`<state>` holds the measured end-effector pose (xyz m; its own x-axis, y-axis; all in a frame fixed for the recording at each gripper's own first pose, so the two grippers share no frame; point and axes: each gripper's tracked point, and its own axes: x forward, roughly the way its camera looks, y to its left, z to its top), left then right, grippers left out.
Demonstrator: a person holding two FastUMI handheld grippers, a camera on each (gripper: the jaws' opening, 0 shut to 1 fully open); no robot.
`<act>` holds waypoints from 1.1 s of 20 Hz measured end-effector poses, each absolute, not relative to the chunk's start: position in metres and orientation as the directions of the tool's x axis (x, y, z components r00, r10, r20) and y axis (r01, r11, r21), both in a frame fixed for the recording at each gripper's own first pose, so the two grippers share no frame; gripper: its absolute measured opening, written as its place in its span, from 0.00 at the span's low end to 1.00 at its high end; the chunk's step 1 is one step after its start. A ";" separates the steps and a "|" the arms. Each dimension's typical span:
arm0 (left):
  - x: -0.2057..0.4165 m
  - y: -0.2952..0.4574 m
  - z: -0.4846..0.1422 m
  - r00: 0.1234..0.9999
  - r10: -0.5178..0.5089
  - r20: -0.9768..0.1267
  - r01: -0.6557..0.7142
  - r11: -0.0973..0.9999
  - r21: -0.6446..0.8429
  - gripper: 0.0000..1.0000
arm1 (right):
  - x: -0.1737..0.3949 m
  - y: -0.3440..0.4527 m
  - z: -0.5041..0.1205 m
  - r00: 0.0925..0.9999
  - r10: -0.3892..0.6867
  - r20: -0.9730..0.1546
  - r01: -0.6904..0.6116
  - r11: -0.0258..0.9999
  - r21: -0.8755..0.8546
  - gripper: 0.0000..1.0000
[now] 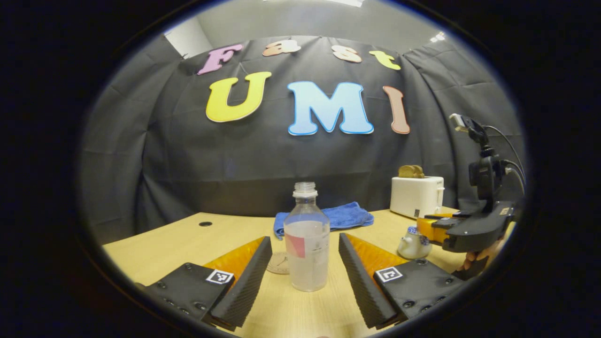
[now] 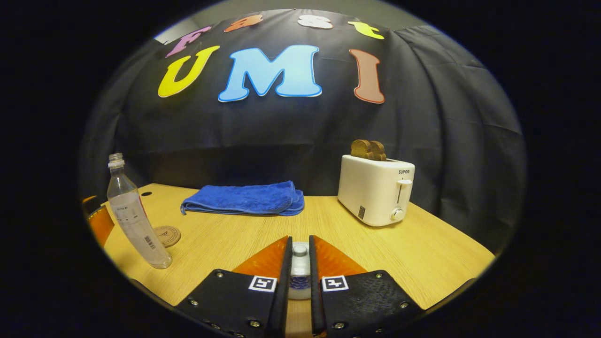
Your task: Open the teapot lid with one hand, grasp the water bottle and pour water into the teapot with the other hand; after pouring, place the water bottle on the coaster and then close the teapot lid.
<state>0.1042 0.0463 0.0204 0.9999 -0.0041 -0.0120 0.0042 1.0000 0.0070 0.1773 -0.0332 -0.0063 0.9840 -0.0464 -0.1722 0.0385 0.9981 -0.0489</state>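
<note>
A clear, uncapped water bottle [image 1: 307,244] stands upright on the wooden table, partly filled. My left gripper [image 1: 305,239] is open, with one finger on each side of the bottle and a gap to both. A round coaster [image 1: 278,263] lies just behind the bottle to its left. The small white teapot [image 1: 412,244] with blue patterning sits to the right. My right gripper [image 2: 299,277] is shut on the knob of the teapot lid [image 2: 299,265]. From the right gripper view the bottle [image 2: 134,220] and coaster [image 2: 166,235] lie far left.
A folded blue towel [image 2: 244,198] lies at the back of the table [image 2: 422,253]. A white toaster [image 2: 375,190] with bread in its slots stands back right. A hand [image 1: 479,258] holds the right gripper's handle. A cable hole [image 1: 205,224] sits back left.
</note>
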 end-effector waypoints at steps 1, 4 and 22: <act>0.104 0.048 0.021 1.000 -0.003 -0.012 0.003 1.000 0.009 1.00 | 0.177 -0.033 -0.006 0.984 -0.046 -0.173 0.038 0.998 -0.051 0.21; 0.106 0.049 0.019 1.000 -0.004 -0.017 0.004 1.000 0.002 1.00 | 0.178 -0.038 -0.006 0.985 -0.046 -0.167 0.040 0.998 -0.041 0.21; 0.151 0.043 -0.002 0.997 -0.009 -0.074 0.006 0.999 -0.048 1.00 | 0.106 -0.029 0.021 0.998 0.016 -0.069 -0.022 0.996 -0.088 0.04</act>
